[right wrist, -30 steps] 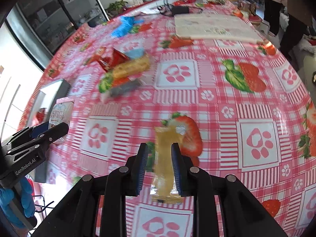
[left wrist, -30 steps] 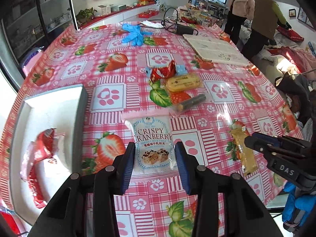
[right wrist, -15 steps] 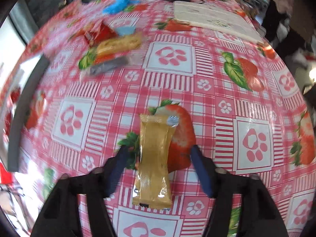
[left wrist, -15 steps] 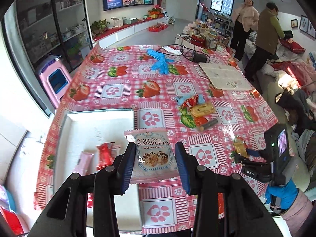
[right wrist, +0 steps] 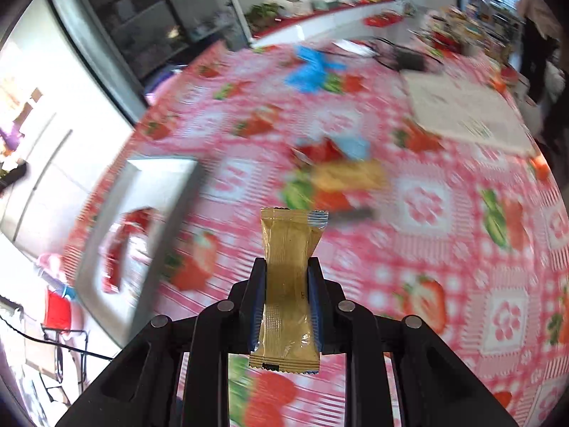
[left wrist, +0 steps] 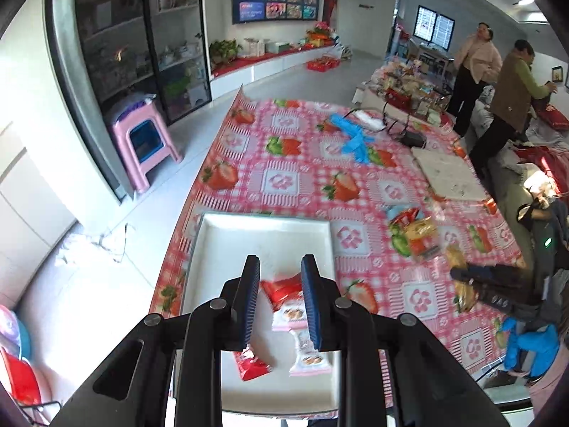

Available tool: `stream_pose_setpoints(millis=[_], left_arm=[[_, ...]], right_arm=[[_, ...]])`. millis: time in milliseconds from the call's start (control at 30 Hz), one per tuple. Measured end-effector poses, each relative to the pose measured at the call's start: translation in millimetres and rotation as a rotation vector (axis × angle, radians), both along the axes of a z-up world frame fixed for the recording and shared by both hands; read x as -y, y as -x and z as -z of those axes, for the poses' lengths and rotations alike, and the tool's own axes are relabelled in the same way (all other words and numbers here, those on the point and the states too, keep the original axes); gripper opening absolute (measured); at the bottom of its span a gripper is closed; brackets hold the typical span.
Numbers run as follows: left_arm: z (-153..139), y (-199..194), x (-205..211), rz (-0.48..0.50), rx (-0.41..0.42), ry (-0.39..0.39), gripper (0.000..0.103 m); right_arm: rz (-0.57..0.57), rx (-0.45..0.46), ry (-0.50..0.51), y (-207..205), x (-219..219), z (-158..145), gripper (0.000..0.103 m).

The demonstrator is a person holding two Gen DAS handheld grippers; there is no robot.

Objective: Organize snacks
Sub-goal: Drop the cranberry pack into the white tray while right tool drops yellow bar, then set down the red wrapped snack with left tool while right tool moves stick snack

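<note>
i'm mid-carry: my right gripper (right wrist: 286, 293) is closing, its pads pinching the gold snack bar (right wrist: 287, 284) at the middle, lifted clear above the tabletop (right wrist: 444, 235). my left gripper (left wrist: 279, 300) hangs over the white tray (left wrist: 213, 249), its jaws closing on nothing, with clear air between the pads. below it lie a red packet (left wrist: 281, 290), another red packet (left wrist: 250, 364) and two cranberry packets (left wrist: 309, 354). next, i judge, the bar goes across to the tray, so the right must clear the tray's raised rim and drop into the bare far half. the left should slide aside first. the loose snack pile (left wrist: 414, 231) sits well apart, and the tabletop edge runs just beyond the tray.
</note>
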State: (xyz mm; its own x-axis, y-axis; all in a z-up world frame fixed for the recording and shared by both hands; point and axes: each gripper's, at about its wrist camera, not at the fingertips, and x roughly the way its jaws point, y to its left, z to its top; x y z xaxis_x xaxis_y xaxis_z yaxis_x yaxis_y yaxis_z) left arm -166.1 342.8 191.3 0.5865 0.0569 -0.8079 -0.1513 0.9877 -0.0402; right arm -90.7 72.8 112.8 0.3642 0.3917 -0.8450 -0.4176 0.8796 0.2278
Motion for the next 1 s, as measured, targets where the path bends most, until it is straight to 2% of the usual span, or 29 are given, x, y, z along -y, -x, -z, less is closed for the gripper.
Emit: stream_pose_setpoints(millis=[67, 167, 367, 433, 500, 533, 567, 600, 633, 667, 767, 867, 1000], left_arm=[[22.6, 2.2, -5.5, -0.002, -0.041, -0.012, 0.027], [51.2, 3.3, -12.5, -0.015, -0.094, -0.042, 0.027], [84.4, 6.6, -23.7, -0.034, -0.151, -0.001, 0.027], [86.8, 7.3, -24.8, -0.036, -0.163, -0.002, 0.036], [85.3, 8.2, -26.3, -0.043, -0.165, 0.0, 0.066], [81.9, 9.2, -26.3, -0.043, -0.157, 0.002, 0.072], [77.0, 9.1, -25.9, -0.038, -0.149, 0.005, 0.076], [71.5, 9.1, -25.1, -0.031, -0.143, 0.008, 0.076], [65.3, 8.8, -23.5, -0.019, -0.137, 0.014, 0.076], [55.5, 7.6, -20.0, 0.001, -0.124, 0.019, 0.077], [29.2, -4.3, -3.2, 0.062, -0.084, 0.009, 0.079], [8.9, -25.8, 23.4, 0.137, -0.051, 0.019, 0.081], [9.8, -69.5, 68.3, 0.213, -0.056, 0.047, 0.084]], right_arm=[[-0.034, 0.004, 0.004, -0.6, -21.9, -4.2, 0.023], [-0.07, -0.046, -0.027, -7.1, -48.5, -3.5, 0.023], [-0.162, -0.094, -0.081, -6.5, -115.7, -0.8, 0.024], [-0.198, -0.104, -0.085, -3.4, -139.7, 2.6, 0.024], [-0.23, -0.112, -0.086, -2.5, -161.9, 8.0, 0.024], [-0.239, -0.126, -0.081, -3.5, -171.4, 12.0, 0.027], [-0.24, -0.143, -0.073, -5.7, -177.8, 17.0, 0.032], [-0.228, -0.149, -0.062, -8.3, -179.4, 20.9, 0.057], [-0.206, -0.135, -0.05, -10.9, -176.1, 23.0, 0.083], [-0.185, -0.114, -0.039, -13.6, -169.5, 23.1, 0.086], [-0.121, -0.087, 0.006, -31.6, -136.4, 22.8, 0.086], [0.0, -0.072, 0.067, -56.4, -86.1, 26.7, 0.086], [0.198, -0.097, 0.107, -87.6, -7.7, 42.5, 0.086]])
